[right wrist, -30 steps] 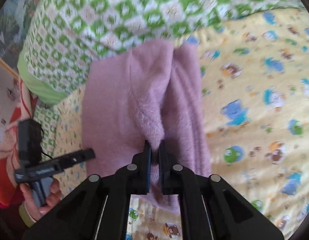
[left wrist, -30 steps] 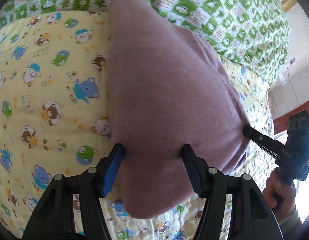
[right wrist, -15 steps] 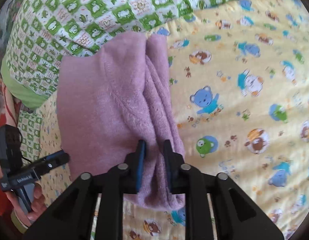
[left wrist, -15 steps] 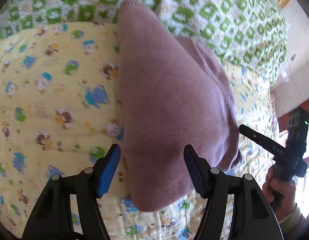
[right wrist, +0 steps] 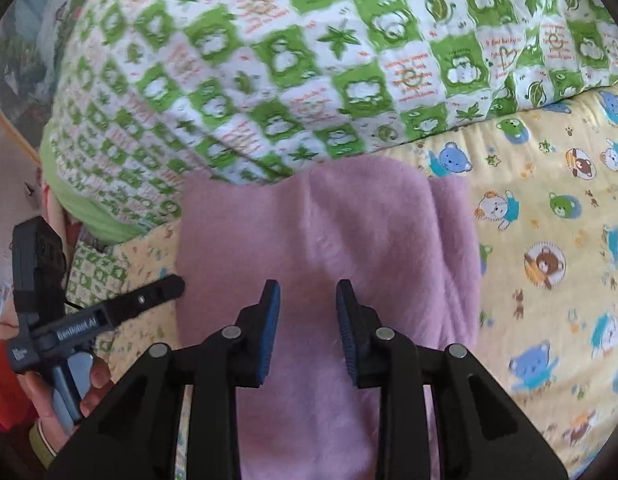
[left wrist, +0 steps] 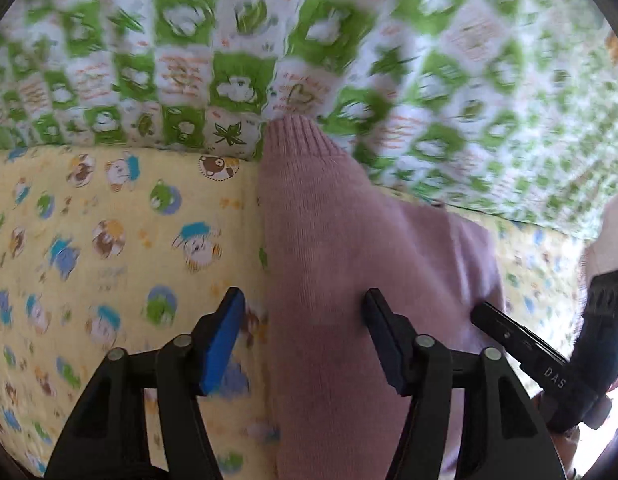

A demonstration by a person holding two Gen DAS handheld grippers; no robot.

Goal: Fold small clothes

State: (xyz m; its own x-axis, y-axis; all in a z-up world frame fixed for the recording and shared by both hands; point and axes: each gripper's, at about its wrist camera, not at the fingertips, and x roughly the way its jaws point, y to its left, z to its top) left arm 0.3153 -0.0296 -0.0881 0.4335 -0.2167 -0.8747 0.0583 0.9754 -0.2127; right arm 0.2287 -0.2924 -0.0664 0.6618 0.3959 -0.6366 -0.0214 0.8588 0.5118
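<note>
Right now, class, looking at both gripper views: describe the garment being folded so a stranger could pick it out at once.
Find the yellow sheet printed with cartoon bears, bordered by a green-and-white checked quilt. The pink knitted garment lies folded on the sheet, its far end touching the quilt's edge. It is the only plain, unpatterned fabric there, soft and fuzzy, with a ribbed band at one end.

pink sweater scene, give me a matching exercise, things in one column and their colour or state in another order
Things:
1. sweater
2. quilt
3. sheet
4. right claw

Colour or state:
a. yellow with cartoon bears
b. open, nothing pinched
c. pink, folded
d. green and white checks

Pairs: 1-c, 2-d, 3-a, 4-b
</note>
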